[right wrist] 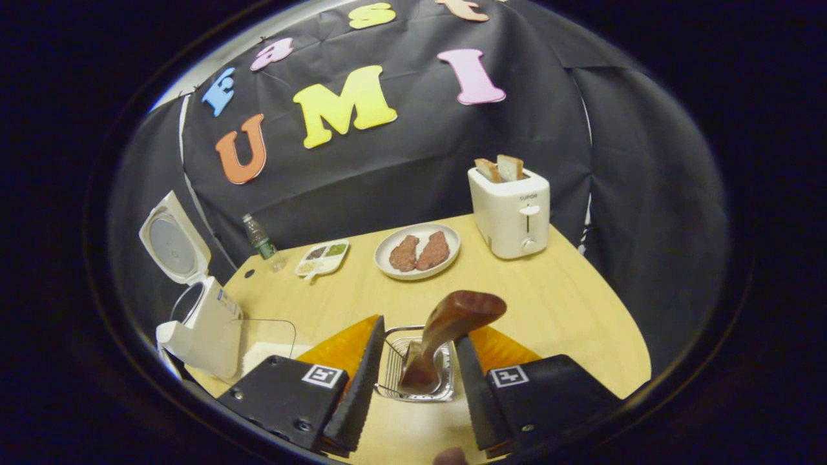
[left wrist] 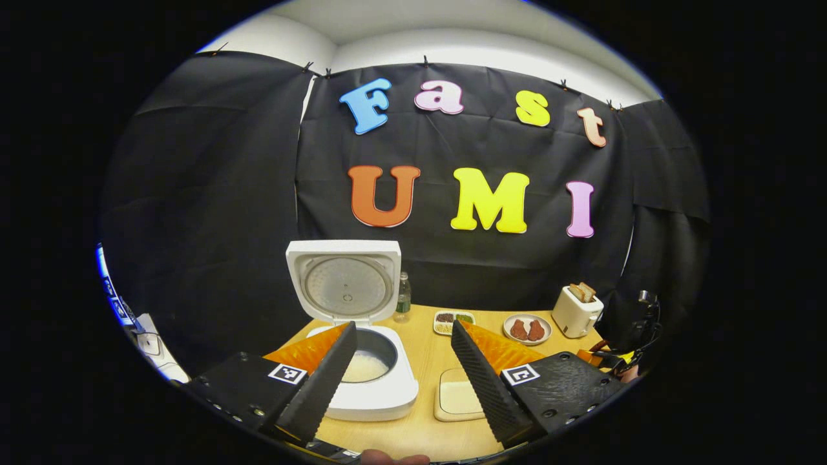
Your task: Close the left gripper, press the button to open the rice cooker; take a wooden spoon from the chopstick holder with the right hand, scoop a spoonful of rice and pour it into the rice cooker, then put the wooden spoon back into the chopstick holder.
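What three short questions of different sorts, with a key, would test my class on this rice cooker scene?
1. True or false: the rice cooker has its lid shut.
2. What does the toaster hold?
A. bread
B. a spoon
C. nothing
3. Fill in: the wooden spoon stands in the wire ____, between the open fingers of the right gripper.

Key: 1 false; 2 A; 3 holder.
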Tool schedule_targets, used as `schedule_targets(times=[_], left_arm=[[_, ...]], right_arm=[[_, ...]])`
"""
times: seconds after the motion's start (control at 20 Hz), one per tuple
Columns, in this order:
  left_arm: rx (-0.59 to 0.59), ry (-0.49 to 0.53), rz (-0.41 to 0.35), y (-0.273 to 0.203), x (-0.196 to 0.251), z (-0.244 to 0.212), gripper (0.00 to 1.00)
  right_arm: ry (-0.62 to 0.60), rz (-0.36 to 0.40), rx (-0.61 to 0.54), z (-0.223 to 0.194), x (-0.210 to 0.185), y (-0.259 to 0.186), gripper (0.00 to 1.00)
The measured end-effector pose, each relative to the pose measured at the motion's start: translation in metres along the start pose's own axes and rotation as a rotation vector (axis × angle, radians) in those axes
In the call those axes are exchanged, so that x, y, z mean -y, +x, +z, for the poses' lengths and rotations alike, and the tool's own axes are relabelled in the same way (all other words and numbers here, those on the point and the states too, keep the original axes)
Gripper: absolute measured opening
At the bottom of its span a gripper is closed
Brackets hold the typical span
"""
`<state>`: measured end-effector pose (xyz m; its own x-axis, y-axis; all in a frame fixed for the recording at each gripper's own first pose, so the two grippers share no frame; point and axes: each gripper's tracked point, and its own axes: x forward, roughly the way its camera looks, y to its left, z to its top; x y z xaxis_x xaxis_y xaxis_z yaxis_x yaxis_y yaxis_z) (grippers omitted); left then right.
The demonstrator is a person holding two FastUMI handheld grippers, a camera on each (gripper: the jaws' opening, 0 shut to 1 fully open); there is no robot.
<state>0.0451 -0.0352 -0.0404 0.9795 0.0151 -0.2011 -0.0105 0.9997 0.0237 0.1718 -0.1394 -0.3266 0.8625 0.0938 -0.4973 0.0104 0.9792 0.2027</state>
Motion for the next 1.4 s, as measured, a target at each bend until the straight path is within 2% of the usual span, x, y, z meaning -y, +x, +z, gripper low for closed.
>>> schedule_targets(times=[0.15, 0.25, 0.4, 0.5, 0.55, 0.75, 0.8, 0.85, 1.05, 1.2, 1.25, 1.35, 1.4], left_arm=[[0.026, 0.031, 0.010, 0.014, -0.024, 0.023, 0.95], [0.039, 0.006, 0.022, 0.024, -0.043, 0.042, 0.95], [0.060, -0.021, 0.036, 0.046, -0.066, 0.077, 0.95], [0.065, -0.051, 0.040, 0.065, -0.081, 0.104, 0.94], [0.069, -0.070, 0.034, 0.075, -0.088, 0.119, 0.94], [0.043, -0.083, 0.041, 0.133, -0.114, 0.149, 0.94], [0.021, -0.082, 0.038, 0.151, -0.119, 0.149, 0.94], [-0.012, -0.093, 0.033, 0.169, -0.121, 0.148, 0.94], [-0.224, -0.152, 0.020, 0.238, -0.132, 0.105, 0.95], [-0.334, -0.159, 0.047, 0.266, -0.144, 0.078, 0.95], [-0.362, -0.166, 0.056, 0.272, -0.147, 0.073, 0.95], [-0.405, -0.172, 0.072, 0.281, -0.147, 0.060, 0.95], [-0.421, -0.175, 0.070, 0.285, -0.144, 0.056, 0.95]], right_arm=[[0.002, -0.018, 0.040, 0.022, 0.007, -0.020, 0.65], [-0.020, -0.042, 0.088, 0.046, 0.013, -0.038, 0.69], [-0.060, -0.064, 0.177, 0.091, 0.014, -0.069, 0.67], [-0.094, -0.055, 0.213, 0.110, 0.008, -0.089, 0.70], [-0.097, -0.052, 0.230, 0.121, 0.005, -0.099, 1.00], [-0.097, -0.045, 0.286, 0.143, -0.002, -0.137, 1.00], [-0.106, -0.049, 0.299, 0.145, -0.004, -0.145, 0.96], [-0.121, -0.058, 0.312, 0.148, -0.003, -0.153, 1.00], [-0.136, -0.106, 0.323, 0.145, 0.001, -0.172, 1.00], [-0.100, -0.103, 0.273, 0.129, -0.002, -0.168, 1.00], [-0.094, -0.105, 0.264, 0.128, -0.002, -0.166, 0.96], [-0.092, -0.104, 0.243, 0.123, -0.007, -0.161, 1.00], [-0.090, -0.095, 0.233, 0.121, -0.010, -0.158, 0.96]])
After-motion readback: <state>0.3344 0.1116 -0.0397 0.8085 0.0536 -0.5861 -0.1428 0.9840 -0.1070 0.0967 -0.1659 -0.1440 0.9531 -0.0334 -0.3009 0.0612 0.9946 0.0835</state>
